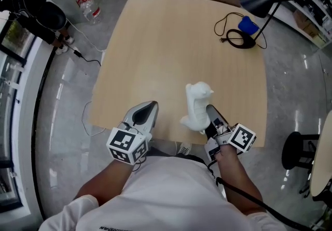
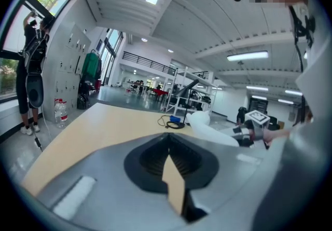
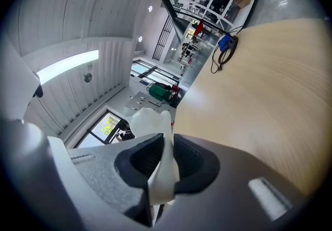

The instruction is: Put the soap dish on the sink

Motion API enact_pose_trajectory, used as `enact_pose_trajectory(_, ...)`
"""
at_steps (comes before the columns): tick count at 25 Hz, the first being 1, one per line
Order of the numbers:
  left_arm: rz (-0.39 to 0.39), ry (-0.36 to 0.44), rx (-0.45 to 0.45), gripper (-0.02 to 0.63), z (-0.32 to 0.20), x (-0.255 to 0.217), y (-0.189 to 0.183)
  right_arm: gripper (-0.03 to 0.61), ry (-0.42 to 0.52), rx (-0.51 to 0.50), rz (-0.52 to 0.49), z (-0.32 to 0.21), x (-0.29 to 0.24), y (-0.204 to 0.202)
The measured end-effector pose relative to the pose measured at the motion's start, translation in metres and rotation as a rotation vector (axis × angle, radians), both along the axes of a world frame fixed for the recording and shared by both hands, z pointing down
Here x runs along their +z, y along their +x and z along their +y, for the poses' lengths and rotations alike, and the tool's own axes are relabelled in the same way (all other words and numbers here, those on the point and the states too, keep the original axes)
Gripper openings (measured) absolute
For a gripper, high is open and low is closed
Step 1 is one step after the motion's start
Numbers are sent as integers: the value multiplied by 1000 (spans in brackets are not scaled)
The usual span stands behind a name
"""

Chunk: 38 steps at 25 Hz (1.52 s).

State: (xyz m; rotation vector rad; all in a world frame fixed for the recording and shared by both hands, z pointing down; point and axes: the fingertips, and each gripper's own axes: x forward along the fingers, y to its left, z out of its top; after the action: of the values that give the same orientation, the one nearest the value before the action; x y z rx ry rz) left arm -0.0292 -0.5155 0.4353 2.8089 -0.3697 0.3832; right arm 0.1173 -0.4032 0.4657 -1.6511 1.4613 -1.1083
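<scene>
A white moulded soap dish (image 1: pixel 198 105) stands on edge above the near part of the wooden table (image 1: pixel 171 43), with my right gripper (image 1: pixel 211 117) shut on its lower end. In the right gripper view the soap dish (image 3: pixel 157 131) is pinched between the dark pads of the right gripper (image 3: pixel 165 160). My left gripper (image 1: pixel 147 109) hovers over the table's front edge to the left, jaws together with nothing in them. From the left gripper (image 2: pixel 169 146) the soap dish (image 2: pixel 210 130) shows to the right. No sink is in view.
A black desk lamp (image 1: pixel 261 5) with a coiled cable and a blue object (image 1: pixel 248 25) stands at the table's far right. Water bottles (image 1: pixel 90 8) stand on the floor at the far left. A black stool (image 1: pixel 300 152) is at the right.
</scene>
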Motion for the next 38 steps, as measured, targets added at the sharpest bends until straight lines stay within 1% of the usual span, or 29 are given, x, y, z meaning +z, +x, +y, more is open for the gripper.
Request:
enact_pose_trajectory(3, -25, 13, 51, 6, -13, 7, -3, 63, -69, 60, 4, -5, 16, -7)
enact_pose_trajectory(6, -34, 5, 87, 8, -28, 15, -11, 63, -138, 118, -3, -11, 35, -19)
enact_pose_trajectory(11, -53, -29, 136, 6, -43, 31, -29, 63, -285, 194, -27, -24, 79, -42)
enact_pose_trajectory(17, -113, -74, 187, 6, -54, 59, -54, 63, -456, 282, -44, -40, 128, -61)
enact_pose_trajectory(21, -127, -75, 208, 8, -57, 66, -60, 63, -548, 314, -32, -48, 151, -65)
enact_pose_trajectory(24, -126, -79, 210, 6, -56, 68, -62, 63, -608, 297, 6, -53, 161, -67)
enact_pose_trajectory(28, -119, -86, 204, 8, -54, 66, -64, 66, -658, 263, 39, -60, 164, -68)
enact_pose_trajectory(32, -119, -101, 190, 8, -53, 68, -64, 78, -656, 216, 29, -67, 165, -69)
enact_pose_trajectory(35, -121, -112, 173, 6, -57, 71, -65, 148, -630, 184, 21, -72, 157, -68)
enact_pose_trajectory(37, -125, -112, 163, 8, -59, 73, -65, 175, -614, 176, 33, -68, 146, -62)
enact_pose_trajectory(38, -129, -110, 161, 8, -60, 74, -65, 178, -602, 173, 43, -65, 139, -58)
